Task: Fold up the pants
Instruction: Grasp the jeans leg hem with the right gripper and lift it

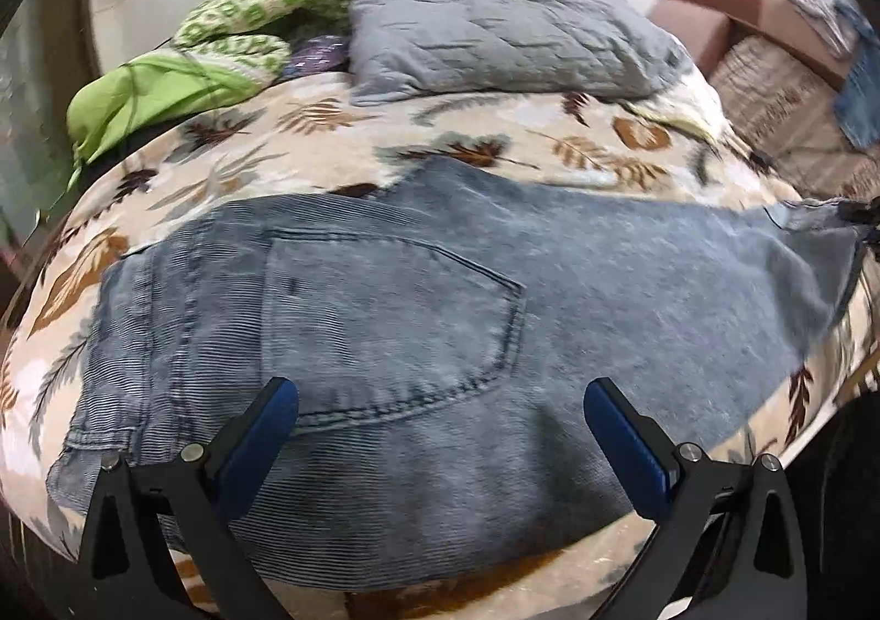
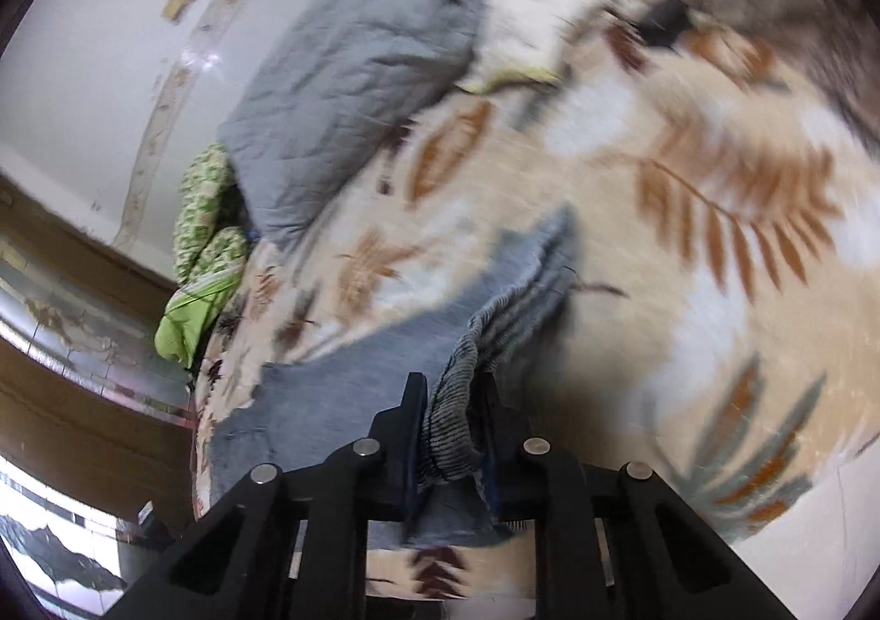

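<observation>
Jeans (image 1: 385,312) lie spread flat across the bed (image 1: 308,147) in the left wrist view, back pocket up, legs running off to the right. The left tool (image 1: 440,416) hangs tilted down over the seat of the jeans, its blue pads wide apart with nothing between them. Behind sit a grey pillow (image 1: 495,26) and a green blanket (image 1: 220,31).

From the right wrist view, the right tool (image 2: 454,400) points down at the bed (image 2: 687,290), its pads pressed together on a bunched fold of the jeans (image 2: 456,400), which is lifted off the leaf-print cover. The grey pillow (image 2: 357,86) lies beyond.
</observation>
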Available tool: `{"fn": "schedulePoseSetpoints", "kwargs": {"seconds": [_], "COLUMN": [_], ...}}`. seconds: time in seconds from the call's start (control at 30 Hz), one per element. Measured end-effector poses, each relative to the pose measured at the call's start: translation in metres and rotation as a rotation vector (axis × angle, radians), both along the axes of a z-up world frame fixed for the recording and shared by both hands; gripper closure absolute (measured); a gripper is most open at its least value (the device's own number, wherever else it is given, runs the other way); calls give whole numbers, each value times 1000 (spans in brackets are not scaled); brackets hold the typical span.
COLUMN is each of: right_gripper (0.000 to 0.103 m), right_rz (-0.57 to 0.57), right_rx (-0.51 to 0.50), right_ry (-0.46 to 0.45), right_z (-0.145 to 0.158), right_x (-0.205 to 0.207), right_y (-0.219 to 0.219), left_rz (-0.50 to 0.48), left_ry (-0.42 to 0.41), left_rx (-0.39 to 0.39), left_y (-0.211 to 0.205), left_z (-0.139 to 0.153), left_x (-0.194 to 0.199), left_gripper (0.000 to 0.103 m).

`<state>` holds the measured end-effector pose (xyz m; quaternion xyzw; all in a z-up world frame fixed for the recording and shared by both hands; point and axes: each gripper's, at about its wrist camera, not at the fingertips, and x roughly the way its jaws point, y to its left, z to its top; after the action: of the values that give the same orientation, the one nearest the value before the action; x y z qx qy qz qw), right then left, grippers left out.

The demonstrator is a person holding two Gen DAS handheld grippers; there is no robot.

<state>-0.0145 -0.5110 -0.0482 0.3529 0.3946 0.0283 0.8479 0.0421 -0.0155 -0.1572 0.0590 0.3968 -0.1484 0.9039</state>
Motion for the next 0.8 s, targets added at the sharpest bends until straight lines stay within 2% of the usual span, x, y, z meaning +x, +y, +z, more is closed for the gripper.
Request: {"fn": "schedulePoseSetpoints", "kwargs": {"seconds": [0.07,0.2,0.33,0.43,0.5,0.57,0.7,0.8], "right_gripper": [88,88,88,88,88,88,88,88], "right_rz": [37,179,333,359,319,264,131,24], "right_rx": [-23,-97,-138,-154,-211,-215,-244,-222], "right_ry": [-35,-98,-105,-112,-94,-46,3,20], "right_z": [23,71,85,82,74,60,43,35], "right_x": [7,28,42,48,50,50,40,27], "right_y": [20,87,161,188,187,169,120,75], "left_rz": [27,78,112,112,104,90,86,78], "left_ry": [-5,-12,6,4,-4,-5,4,11], "left_rx": [-20,-67,-113,-120,-112,-97,-100,-91], "left_y": [8,24,39,44,44,44,44,39], "left_z": [4,12,14,15,16,15,14,11], "left_x": [2,6,10,7,5,3,4,5], "left_gripper": [0,0,0,0,0,0,0,0]}}
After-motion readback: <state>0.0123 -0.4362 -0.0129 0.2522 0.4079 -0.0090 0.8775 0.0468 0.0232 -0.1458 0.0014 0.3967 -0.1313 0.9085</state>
